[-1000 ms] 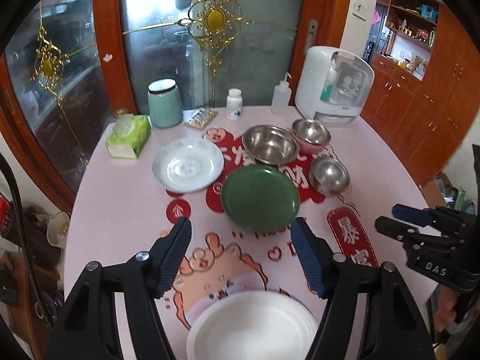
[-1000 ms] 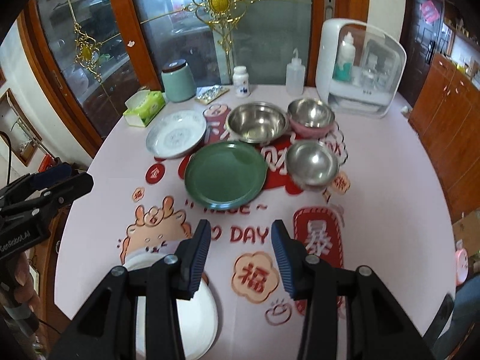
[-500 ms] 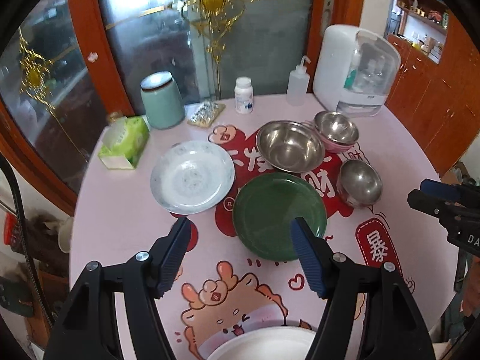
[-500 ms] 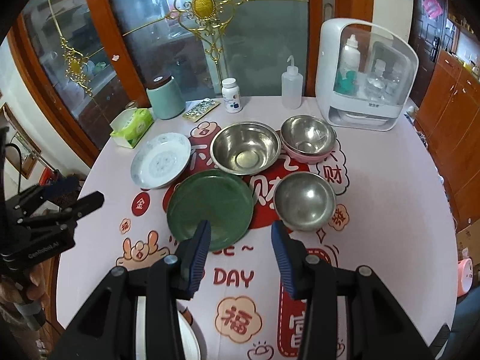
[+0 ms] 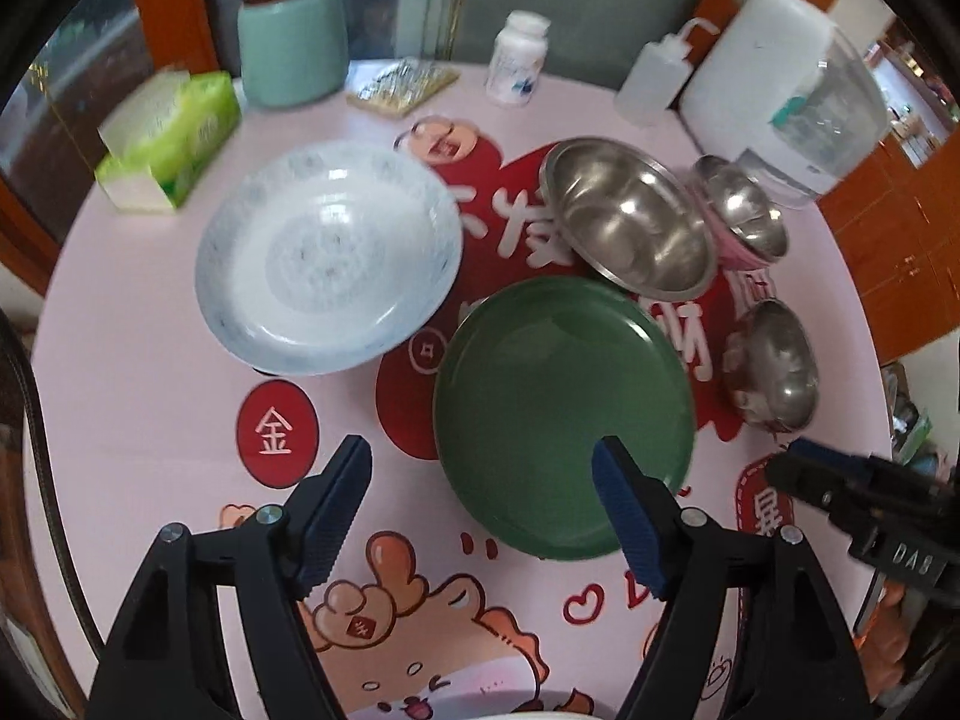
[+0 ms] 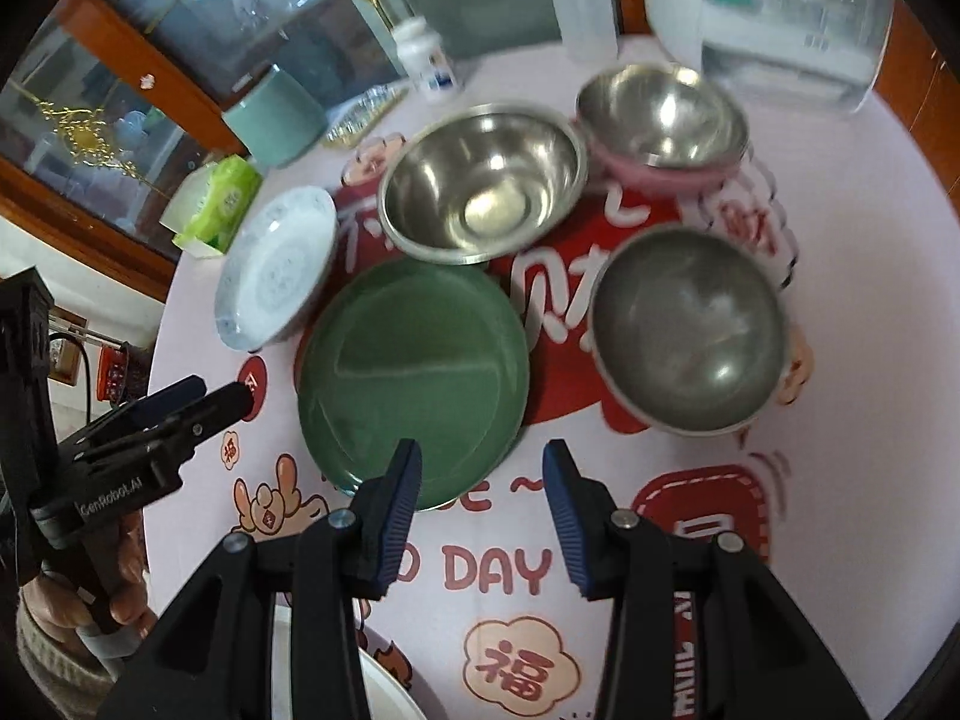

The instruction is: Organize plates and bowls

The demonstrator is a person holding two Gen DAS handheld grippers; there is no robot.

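A green plate (image 5: 561,414) (image 6: 414,378) lies mid-table. A patterned white plate (image 5: 329,255) (image 6: 277,267) lies to its left. Behind it stands a large steel bowl (image 5: 627,222) (image 6: 483,180), with a steel bowl in a pink bowl (image 5: 747,213) (image 6: 663,117) further right. A third steel bowl (image 5: 774,363) (image 6: 690,327) sits right of the green plate. My left gripper (image 5: 480,483) is open and empty over the green plate's near-left edge. My right gripper (image 6: 480,474) is open and empty just above the green plate's near edge. A plain white plate's rim (image 6: 384,684) shows at the bottom.
At the table's back stand a teal canister (image 5: 291,36), a green tissue box (image 5: 171,141), a pill bottle (image 5: 519,60), a squeeze bottle (image 5: 651,81), a foil pack (image 5: 402,87) and a white appliance (image 5: 780,90). The table edge (image 5: 864,300) curves at right.
Both grippers have moved forward and lower toward the green plate. The dishes now look much larger and the near white plate has slid almost out of view.
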